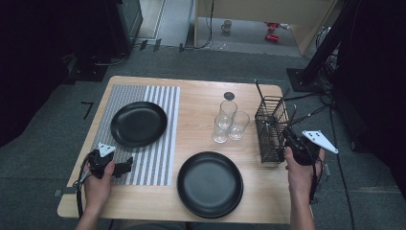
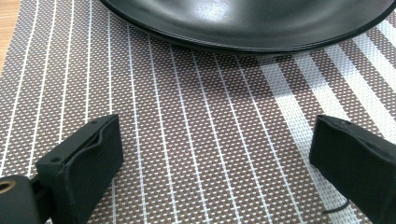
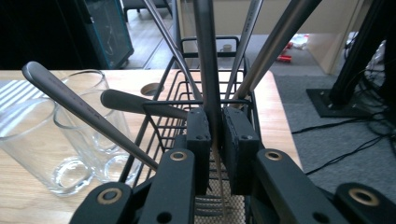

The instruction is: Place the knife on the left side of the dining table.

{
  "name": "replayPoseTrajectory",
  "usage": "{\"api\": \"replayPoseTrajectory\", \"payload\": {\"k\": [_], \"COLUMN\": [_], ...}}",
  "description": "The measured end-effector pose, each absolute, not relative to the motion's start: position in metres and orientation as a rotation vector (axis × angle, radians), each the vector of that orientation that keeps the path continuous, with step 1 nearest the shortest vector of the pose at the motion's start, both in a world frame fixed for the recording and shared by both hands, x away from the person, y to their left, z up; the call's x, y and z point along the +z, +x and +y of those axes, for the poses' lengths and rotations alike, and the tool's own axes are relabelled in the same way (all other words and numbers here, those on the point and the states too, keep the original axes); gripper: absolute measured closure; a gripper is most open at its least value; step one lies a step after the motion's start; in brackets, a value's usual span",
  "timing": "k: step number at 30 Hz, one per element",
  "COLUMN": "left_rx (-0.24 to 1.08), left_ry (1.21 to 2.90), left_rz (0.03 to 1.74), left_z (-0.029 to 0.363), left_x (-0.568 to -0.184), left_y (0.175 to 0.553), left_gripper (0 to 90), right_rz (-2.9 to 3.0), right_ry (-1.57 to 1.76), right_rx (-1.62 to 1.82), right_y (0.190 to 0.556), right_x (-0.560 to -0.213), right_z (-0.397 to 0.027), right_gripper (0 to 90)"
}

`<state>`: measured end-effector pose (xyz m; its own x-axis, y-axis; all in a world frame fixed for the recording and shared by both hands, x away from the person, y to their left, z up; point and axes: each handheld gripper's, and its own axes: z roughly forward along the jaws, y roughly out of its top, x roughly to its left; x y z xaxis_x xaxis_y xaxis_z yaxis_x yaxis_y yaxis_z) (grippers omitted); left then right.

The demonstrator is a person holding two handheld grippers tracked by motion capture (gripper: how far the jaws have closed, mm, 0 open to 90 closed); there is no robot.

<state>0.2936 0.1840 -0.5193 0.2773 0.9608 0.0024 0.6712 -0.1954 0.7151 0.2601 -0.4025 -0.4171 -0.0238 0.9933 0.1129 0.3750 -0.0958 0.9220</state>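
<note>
The wire cutlery basket (image 1: 271, 129) stands at the table's right edge, just right of three glasses (image 1: 229, 125). In it, an upright metal utensil handle (image 3: 207, 70) is pinched between the right gripper (image 3: 215, 135) pads: thin, stiff, light, probably slippery, best held mid-shaft. Far left of the basket, the left gripper (image 2: 210, 158) rests wide open and empty on the striped placemat (image 2: 196, 140).

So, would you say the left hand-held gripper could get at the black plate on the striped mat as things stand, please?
Probably yes. The left hand-held gripper stands open over the striped mat, and the black plate lies just ahead with only bare mat between. Its low rim may make gripping awkward.
</note>
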Motion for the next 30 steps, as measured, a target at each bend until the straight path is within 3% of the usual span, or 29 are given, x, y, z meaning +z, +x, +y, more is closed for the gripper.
{"api": "replayPoseTrajectory", "payload": {"k": [30], "left_rx": [0.619], "left_ry": [1.947], "left_rz": [1.463], "left_z": [0.184], "left_x": [-0.5193], "left_y": [0.2936], "left_gripper": [3.1], "right_rz": [1.473], "right_ry": [1.559], "right_rx": [1.064], "right_y": [0.26], "right_x": [-0.4185], "right_z": [-0.4052], "right_gripper": [83.3]}}
